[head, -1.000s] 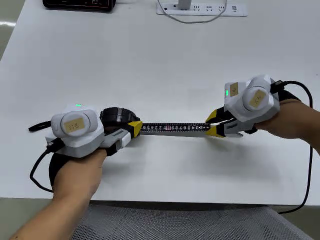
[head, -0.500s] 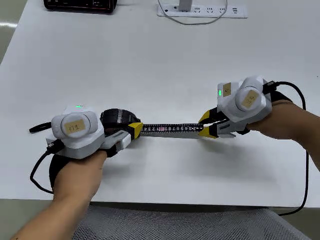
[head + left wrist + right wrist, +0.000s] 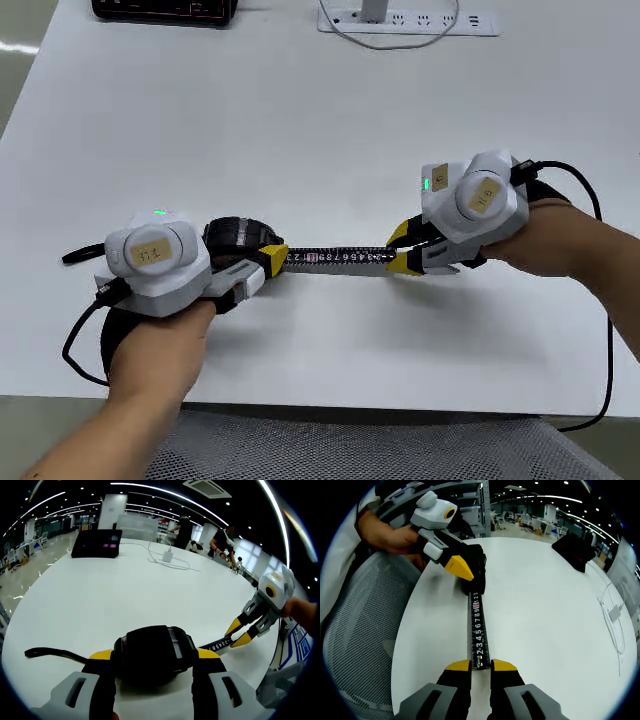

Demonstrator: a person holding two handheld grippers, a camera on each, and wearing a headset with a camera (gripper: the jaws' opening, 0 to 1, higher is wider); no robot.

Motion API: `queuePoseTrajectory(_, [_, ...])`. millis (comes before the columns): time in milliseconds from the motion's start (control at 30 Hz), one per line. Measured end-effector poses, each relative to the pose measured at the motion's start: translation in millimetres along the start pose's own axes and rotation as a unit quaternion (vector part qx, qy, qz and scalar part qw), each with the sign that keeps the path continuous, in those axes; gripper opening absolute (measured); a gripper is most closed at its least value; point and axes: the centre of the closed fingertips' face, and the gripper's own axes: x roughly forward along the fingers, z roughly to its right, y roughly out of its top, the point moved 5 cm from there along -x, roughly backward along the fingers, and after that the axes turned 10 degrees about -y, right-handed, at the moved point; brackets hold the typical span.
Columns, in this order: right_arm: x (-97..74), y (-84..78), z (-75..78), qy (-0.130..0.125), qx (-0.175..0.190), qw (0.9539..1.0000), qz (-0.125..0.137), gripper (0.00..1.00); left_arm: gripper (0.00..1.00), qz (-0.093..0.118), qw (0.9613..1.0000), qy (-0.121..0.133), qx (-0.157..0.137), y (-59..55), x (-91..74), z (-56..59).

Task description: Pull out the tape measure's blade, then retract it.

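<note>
The black tape measure case rests on the white table, and my left gripper is shut on it. In the left gripper view the case sits between the yellow-tipped fingers. Its dark numbered blade runs right to my right gripper, which is shut on the blade's end. The right gripper view shows the blade leading from my right gripper to the case, where the left gripper holds it. A black wrist strap trails off the case.
A white power strip with a cable lies at the table's far edge, and a black device sits at the far left. A mesh chair seat lies below the near table edge. Black cables trail from both grippers.
My right gripper has moved left toward the case with the blade's end in it, so less blade shows. The left gripper and case have stayed put.
</note>
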Motion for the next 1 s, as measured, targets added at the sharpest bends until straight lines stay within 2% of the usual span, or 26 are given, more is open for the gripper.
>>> queuePoseTrajectory(767, [13.9, 12.0, -0.7, 0.009, -0.002, 0.9999, 0.010, 0.10, 0.56, 0.003, 1.0000, 0.000, -0.003, 0.4, -1.1, 1.1])
queuePoseTrajectory(867, [15.1, 15.5, -1.0, 0.014, 0.014, 0.9996, 0.021, 0.10, 0.56, 0.002, 1.0000, 0.002, 0.000, 0.3, -0.8, 1.8])
queuePoseTrajectory(1000, [17.3, 17.9, -2.0, 0.013, 0.008, 0.9997, 0.021, 0.10, 0.56, 0.002, 1.0000, 0.002, 0.001, 0.3, -0.7, 1.6])
